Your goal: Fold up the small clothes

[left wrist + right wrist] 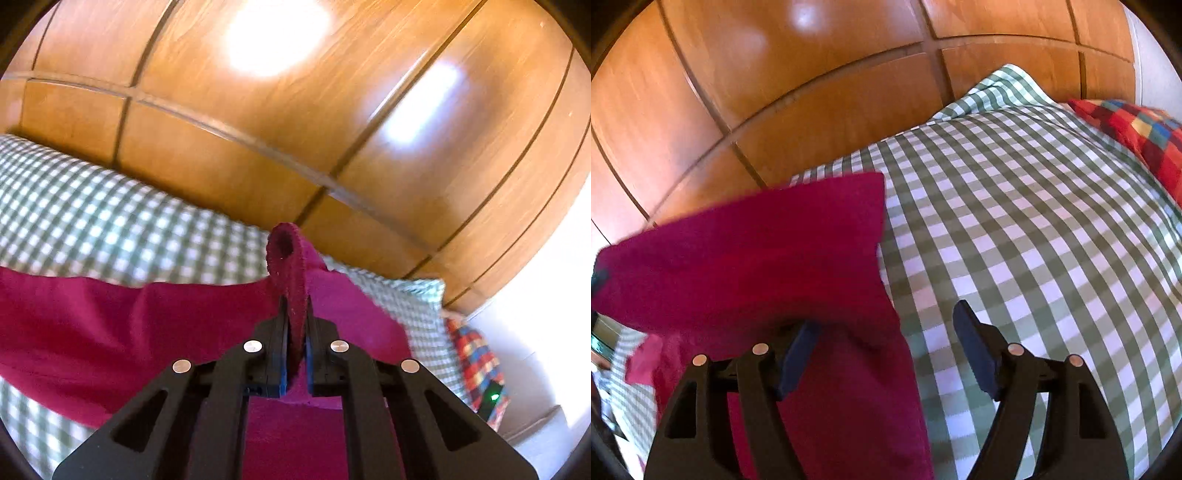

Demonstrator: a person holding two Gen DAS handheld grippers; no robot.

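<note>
Cloth [92, 325] edge is pinched by left gripper [295, 332] above the bed [1034, 240]; right gripper [886, 350] is held wide open, empty.

The magenta fabric garment [92, 325] hangs lifted across the lower left of the frame, one looped edge standing upright at centre; its lower part lies flat, lower left.
</note>
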